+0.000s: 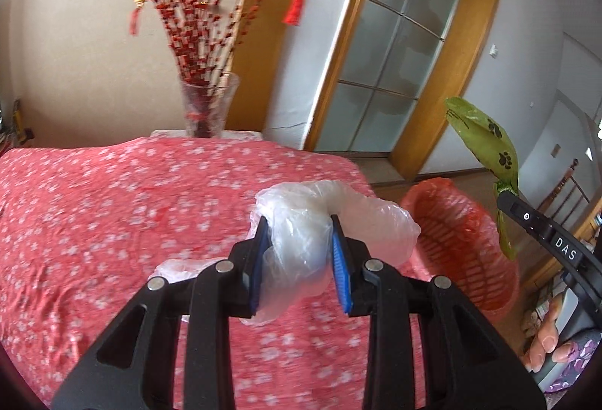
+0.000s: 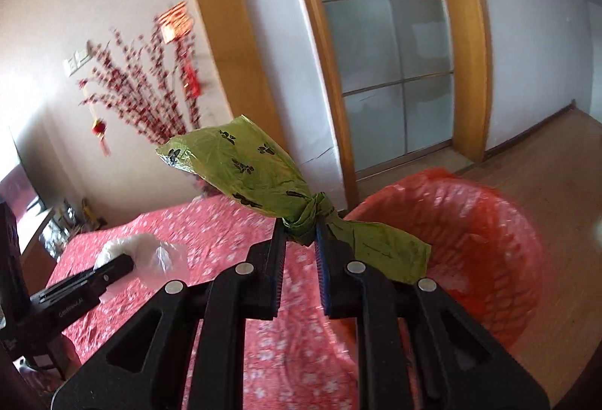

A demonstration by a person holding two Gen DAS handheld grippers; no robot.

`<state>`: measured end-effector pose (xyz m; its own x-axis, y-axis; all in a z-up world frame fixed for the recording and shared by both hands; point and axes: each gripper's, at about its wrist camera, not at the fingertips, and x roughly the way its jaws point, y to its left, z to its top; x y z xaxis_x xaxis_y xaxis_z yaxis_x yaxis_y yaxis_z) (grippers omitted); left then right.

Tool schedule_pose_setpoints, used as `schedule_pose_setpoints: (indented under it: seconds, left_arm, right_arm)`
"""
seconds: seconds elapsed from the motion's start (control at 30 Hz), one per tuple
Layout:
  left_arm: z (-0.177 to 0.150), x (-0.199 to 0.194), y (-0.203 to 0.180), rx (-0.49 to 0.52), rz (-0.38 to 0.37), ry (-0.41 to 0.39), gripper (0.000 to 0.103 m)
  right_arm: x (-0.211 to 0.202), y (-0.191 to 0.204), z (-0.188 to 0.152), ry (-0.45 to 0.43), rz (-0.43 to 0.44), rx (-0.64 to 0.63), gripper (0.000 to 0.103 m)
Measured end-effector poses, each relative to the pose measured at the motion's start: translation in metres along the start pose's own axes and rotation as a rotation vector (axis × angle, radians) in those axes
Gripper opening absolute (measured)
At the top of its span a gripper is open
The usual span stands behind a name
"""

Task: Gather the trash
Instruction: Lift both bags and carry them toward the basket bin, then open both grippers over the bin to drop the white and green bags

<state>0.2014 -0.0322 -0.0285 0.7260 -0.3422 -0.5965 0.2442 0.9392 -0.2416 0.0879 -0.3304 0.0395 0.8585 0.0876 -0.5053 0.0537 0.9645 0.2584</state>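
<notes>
My left gripper [image 1: 299, 222] is shut on a crumpled clear plastic bag [image 1: 353, 218] and holds it above the red flowered tablecloth [image 1: 113, 222]. My right gripper [image 2: 299, 227] is shut on the knot of a green bag with black paw prints [image 2: 240, 165], held in the air. The red waste basket [image 2: 489, 240], lined with a red bag, stands just right of the right gripper, beyond the table's edge. In the left wrist view the basket [image 1: 462, 248] is right of the clear bag, with the green bag [image 1: 485, 135] above it. The clear bag [image 2: 150, 252] shows at lower left in the right wrist view.
A glass vase [image 1: 209, 105] with red blossom branches stands at the table's far edge. A frosted glass door [image 2: 387, 52] in a wooden frame is behind the basket. Wooden floor [image 2: 545, 154] lies to the right. A wooden chair [image 1: 568, 184] is at far right.
</notes>
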Motion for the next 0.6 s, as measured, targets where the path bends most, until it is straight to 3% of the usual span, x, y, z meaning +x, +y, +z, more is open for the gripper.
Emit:
schedule_pose_setpoints:
  seconds: [0.27, 0.6]
  left_arm:
    - [0.013, 0.022, -0.061, 0.063, -0.116, 0.012, 0.031]
    - [0.024, 0.048, -0.124, 0.125, -0.23, 0.038, 0.031]
  right_arm:
    - [-0.017, -0.055, 0.011, -0.047, -0.073, 0.111, 0.016]
    - [-0.019, -0.094, 0.005, -0.042, -0.141, 0.189, 0.016]
